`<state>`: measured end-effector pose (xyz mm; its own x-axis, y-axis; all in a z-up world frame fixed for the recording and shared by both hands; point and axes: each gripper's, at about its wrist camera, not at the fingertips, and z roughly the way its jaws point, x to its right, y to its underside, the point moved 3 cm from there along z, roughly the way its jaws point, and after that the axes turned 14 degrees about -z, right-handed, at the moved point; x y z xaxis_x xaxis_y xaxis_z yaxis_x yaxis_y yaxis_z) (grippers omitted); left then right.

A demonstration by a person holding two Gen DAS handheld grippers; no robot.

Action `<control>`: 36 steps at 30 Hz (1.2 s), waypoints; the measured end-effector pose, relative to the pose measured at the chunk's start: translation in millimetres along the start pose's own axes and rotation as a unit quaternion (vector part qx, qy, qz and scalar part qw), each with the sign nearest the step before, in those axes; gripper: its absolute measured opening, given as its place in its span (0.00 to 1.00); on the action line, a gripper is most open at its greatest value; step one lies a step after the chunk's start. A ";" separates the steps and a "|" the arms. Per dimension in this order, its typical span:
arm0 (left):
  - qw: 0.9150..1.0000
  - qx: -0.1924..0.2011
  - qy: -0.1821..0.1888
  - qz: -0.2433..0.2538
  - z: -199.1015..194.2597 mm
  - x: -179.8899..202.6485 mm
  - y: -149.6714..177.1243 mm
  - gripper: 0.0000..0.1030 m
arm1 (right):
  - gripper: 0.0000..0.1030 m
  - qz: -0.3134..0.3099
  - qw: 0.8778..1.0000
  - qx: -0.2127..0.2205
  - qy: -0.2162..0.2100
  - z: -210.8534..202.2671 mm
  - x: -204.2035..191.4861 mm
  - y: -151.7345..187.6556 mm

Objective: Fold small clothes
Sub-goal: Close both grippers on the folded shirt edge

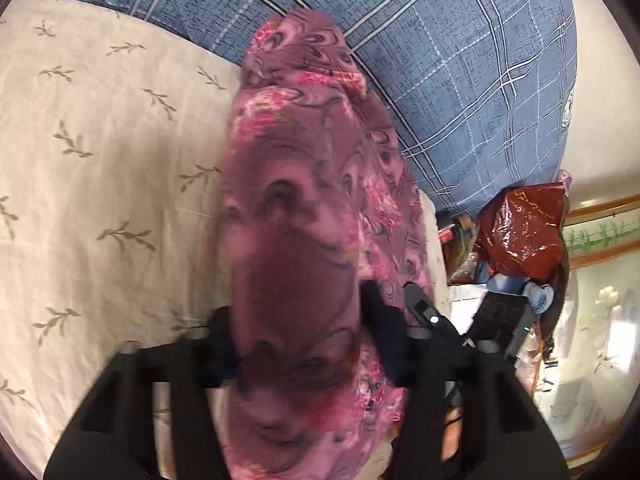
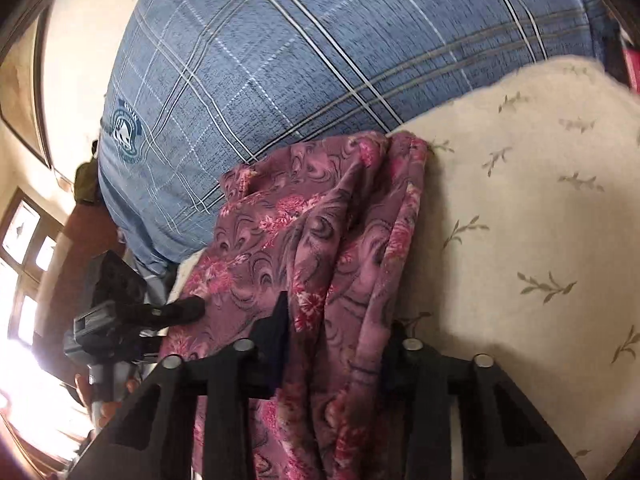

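Note:
A purple garment with pink flowers [image 1: 316, 184] hangs bunched and stretched over the cream leaf-print sheet [image 1: 100, 140]. My left gripper [image 1: 298, 344] is shut on one end of it; the cloth drapes over the fingers and hides the tips. My right gripper [image 2: 336, 344] is shut on the other end of the garment [image 2: 320, 240], which runs between its fingers. The left gripper's fingers [image 2: 180, 312] show in the right wrist view at the cloth's left edge. The right gripper's body [image 1: 500, 320] shows in the left wrist view.
A large blue plaid pillow [image 1: 460, 60] lies at the head of the bed, also in the right wrist view [image 2: 280, 60]. A red plastic bag [image 1: 524, 232] and clutter sit beside the bed. Windows [image 2: 24, 248] are at the left.

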<state>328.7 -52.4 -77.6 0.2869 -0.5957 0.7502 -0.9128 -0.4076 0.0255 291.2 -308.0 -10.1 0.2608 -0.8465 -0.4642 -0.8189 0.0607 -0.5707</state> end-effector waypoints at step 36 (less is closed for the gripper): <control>0.995 0.065 -0.067 0.038 -165.3 -148.7 149.7 0.38 | 0.28 -0.084 0.995 -0.046 -0.036 -36.0 -203.7 149.3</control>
<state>101.3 89.5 -76.1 0.2631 -0.7113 0.6518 -0.8907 -0.4386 -0.1191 97.4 -145.5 23.6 0.4307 -0.8009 -0.4159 -0.8028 -0.1295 -0.5820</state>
